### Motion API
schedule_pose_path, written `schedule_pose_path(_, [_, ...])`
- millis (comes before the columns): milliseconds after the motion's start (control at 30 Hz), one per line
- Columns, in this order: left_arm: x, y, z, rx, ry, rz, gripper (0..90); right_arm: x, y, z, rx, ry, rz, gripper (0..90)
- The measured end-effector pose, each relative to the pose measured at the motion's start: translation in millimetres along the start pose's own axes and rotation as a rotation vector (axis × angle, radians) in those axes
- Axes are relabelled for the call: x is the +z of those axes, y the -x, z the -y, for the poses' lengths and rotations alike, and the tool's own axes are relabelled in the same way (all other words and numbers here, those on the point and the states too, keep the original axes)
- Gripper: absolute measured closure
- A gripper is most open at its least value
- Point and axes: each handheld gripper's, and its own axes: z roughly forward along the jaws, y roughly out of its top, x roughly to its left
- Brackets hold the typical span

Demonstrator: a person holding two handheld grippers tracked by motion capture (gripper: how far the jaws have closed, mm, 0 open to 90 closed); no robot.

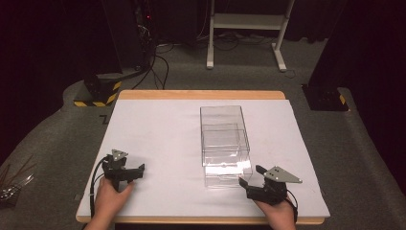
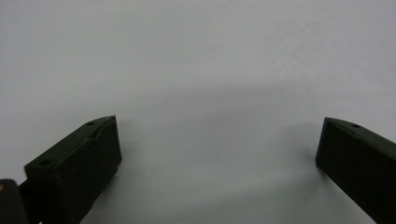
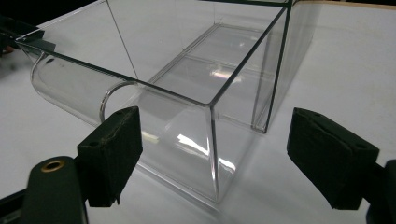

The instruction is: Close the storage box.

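A clear plastic box (image 1: 223,125) stands right of the table's middle, and its clear drawer (image 1: 228,174) is pulled out toward the near edge. My right gripper (image 1: 252,176) sits open just right of the drawer's front. In the right gripper view the drawer's front corner (image 3: 211,140) lies ahead of and between the spread jaws of that gripper (image 3: 219,140), apart from both pads, with the box's outer case (image 3: 280,60) behind it. My left gripper (image 1: 128,168) rests at the near left, open (image 2: 219,140) over bare white tabletop, holding nothing.
The white table top (image 1: 158,129) has a wooden rim along its far edge (image 1: 201,94). Beyond it on the grey floor stand a white desk frame (image 1: 246,21), black stands, cables, and a yellow-black striped base (image 1: 98,93).
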Motion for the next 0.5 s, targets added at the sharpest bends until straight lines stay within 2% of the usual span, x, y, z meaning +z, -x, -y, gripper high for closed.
schedule_pose_path(300, [0.0,-0.1,0.0,0.000,0.000,0.000,0.3,6.3,5.3,-4.8,0.000,-0.009,0.012,18.2])
schedule_pose_path(500, [0.0,-0.1,0.0,-0.001,0.000,0.001,0.3,-1.4,9.9,2.5,0.024,-0.015,0.053,21.8])
